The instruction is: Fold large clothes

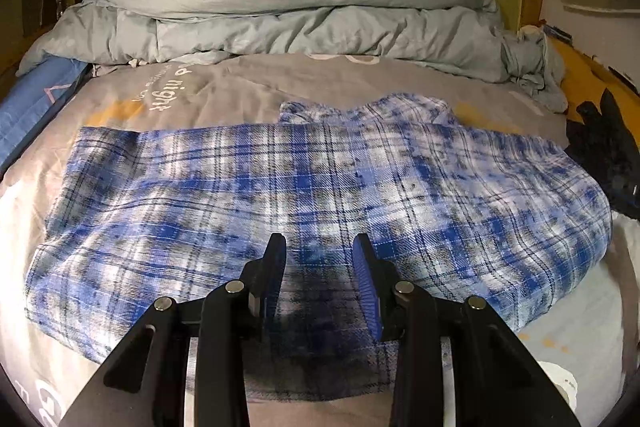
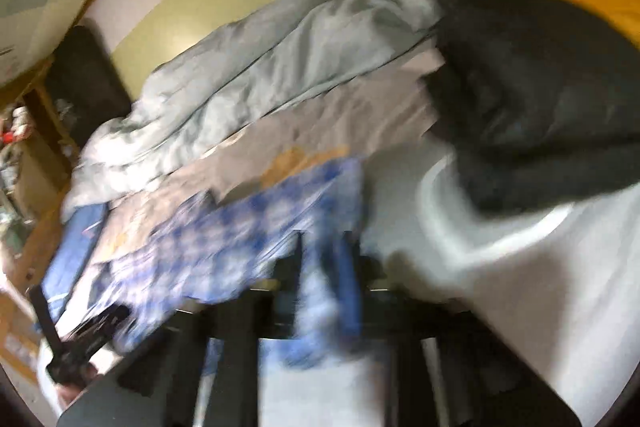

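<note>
**Soft plaid, pinched at one edge**

The plaid shirt (image 1: pixel 304 187) sprawls across the frame's centre on the bed (image 1: pixel 224 87) — light, limp flannel, best taken at hems. Left gripper (image 1: pixel 320 247) hovers, fingers apart; right gripper (image 2: pixel 324 247) — blurred — is clamped on shirt fabric.

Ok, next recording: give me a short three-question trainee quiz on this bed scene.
1. True or false: the blue and white plaid flannel shirt lies spread on the grey printed bedsheet.
2. What is bunched along the far side of the bed? A) crumpled pale grey duvet B) a red towel C) a stack of books
3. What does the right gripper hold between its fingers?

Key: 1 true. 2 A. 3 a fold of the plaid shirt; the left gripper stands open above the cloth.
</note>
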